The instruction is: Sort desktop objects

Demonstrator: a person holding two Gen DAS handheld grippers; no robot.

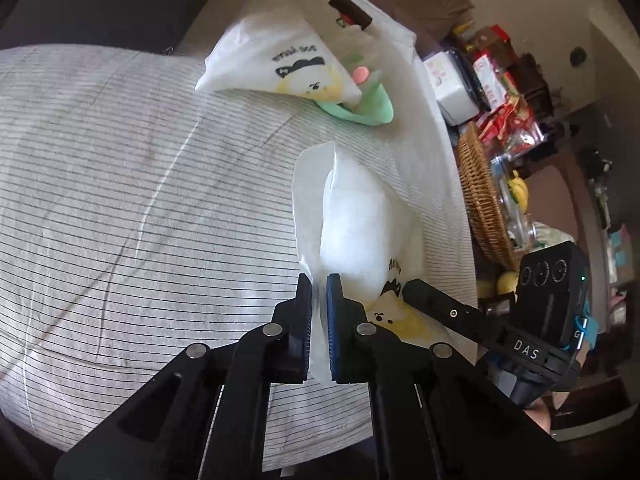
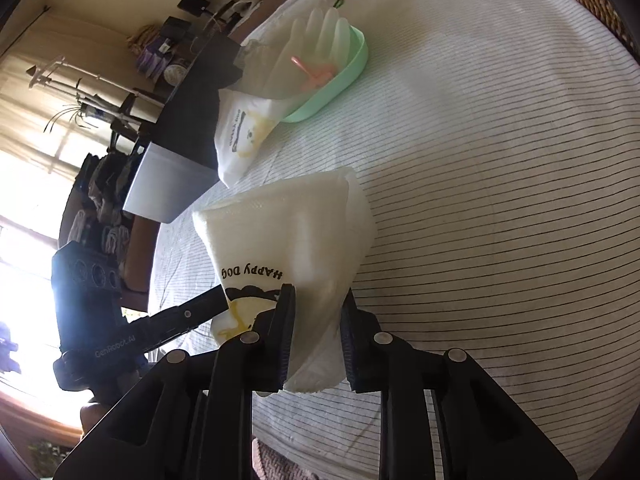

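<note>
- On the striped table cloth [image 1: 120, 184], near its front edge, a white "HAPPY DOG" bag [image 1: 356, 232] stands lifted between both tools.
- Left tongs [image 1: 319, 320] are nearly closed, pinching a thin edge of the bag's plastic.
- Right tongs [image 2: 316, 332] stand a little apart, clamped on a gathered fold at the bag's other side.
- Further back a second printed bag [image 1: 276, 60] leans on a green tray [image 2: 340, 76] that holds a clear glove [image 2: 316, 32] and a small pink item [image 2: 312, 72]; a dark bar [image 1: 350, 10] lies beyond.
- The step in hand seems to be spreading or carrying the bag, probably so items can be sorted into it.
- Next, I judge, both grips must hold evenly while the mouth is pulled open; thin film could slip or tear.
</note>
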